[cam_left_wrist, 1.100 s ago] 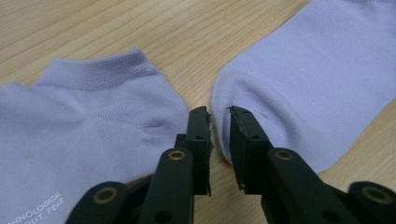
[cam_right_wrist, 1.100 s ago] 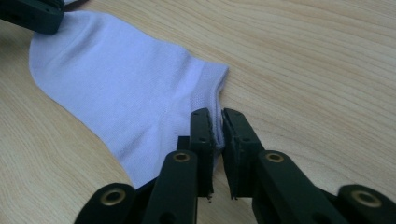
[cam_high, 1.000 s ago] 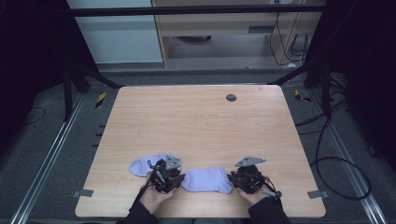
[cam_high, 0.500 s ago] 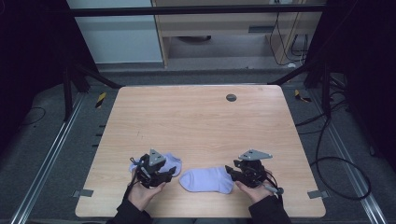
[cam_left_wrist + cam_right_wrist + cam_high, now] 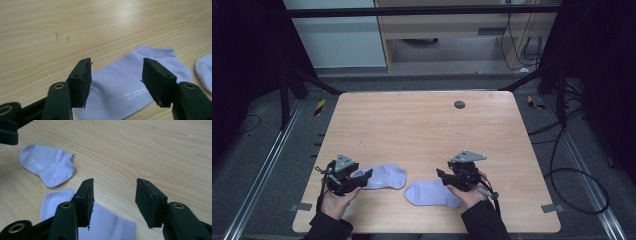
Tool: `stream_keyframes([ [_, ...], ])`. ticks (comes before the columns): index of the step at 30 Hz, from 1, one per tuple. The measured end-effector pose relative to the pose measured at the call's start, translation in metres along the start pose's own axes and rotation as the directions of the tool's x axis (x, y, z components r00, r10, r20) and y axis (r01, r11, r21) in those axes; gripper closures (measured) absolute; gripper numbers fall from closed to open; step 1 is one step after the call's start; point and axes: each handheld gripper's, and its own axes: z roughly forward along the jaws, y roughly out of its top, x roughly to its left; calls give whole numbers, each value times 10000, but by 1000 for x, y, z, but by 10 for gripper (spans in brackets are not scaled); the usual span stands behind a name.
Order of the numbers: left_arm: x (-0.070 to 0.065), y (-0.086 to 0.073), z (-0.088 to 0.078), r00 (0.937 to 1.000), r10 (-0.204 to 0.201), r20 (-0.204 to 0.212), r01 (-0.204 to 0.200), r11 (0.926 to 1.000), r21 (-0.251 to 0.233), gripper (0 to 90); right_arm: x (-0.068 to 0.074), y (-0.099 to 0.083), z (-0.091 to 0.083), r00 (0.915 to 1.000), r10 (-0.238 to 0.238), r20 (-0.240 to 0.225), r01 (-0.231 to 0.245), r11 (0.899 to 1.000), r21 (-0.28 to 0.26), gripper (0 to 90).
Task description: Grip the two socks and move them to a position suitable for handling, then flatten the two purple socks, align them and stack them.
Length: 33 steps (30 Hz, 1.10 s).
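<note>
At the bottom of the high view, the left tool (image 5: pixel 362 176) sat lower left and the right tool (image 5: pixel 443 176) lower centre-right, each in a hand. Both had just been opening and stood spread, nothing pinched. One pale lilac ankle sock (image 5: pixel 382 176) lay flat on the light wooden table (image 5: pixel 422 125) just beside the left tool; the other pale lilac sock (image 5: pixel 429 194) lay by the right tool, apart. A small dark round disc (image 5: pixel 459 104) sat farther up.
</note>
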Motion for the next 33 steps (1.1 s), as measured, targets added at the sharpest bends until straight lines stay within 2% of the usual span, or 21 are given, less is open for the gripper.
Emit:
stream_keyframes([
  [4, 15, -5, -4, 9995, -271, -187, 270, 9996, -37, 387, 11, 9, 11, 9998, -93, -150, 93, 10000, -16, 482],
  [7, 23, -9, -5, 9990, -327, -316, 329, 9994, 58, 386, 19, 16, 21, 9996, -102, -255, 101, 9999, -29, 468],
  [14, 34, -15, -2, 9974, -446, -567, 460, 9987, 236, 385, 38, 28, 44, 9984, -191, -524, 193, 9998, 34, 465],
  [20, 44, -24, 6, 9956, -469, -806, 508, 9976, 472, 397, 51, 29, 65, 9980, -225, -594, 239, 9995, 225, 476],
  [22, 45, -26, 9, 9954, -543, -790, 583, 9971, 491, 400, 55, 28, 72, 9979, -132, -637, 151, 9994, 298, 482],
  [27, 44, -27, 14, 9962, -300, -814, 361, 9965, 754, 413, 62, 26, 86, 9977, -143, -666, 183, 9981, 587, 497],
  [33, 43, -28, 19, 9974, -238, -680, 314, 9931, 1132, 480, 67, 23, 102, 9977, -141, -663, 203, 9954, 937, 521],
])
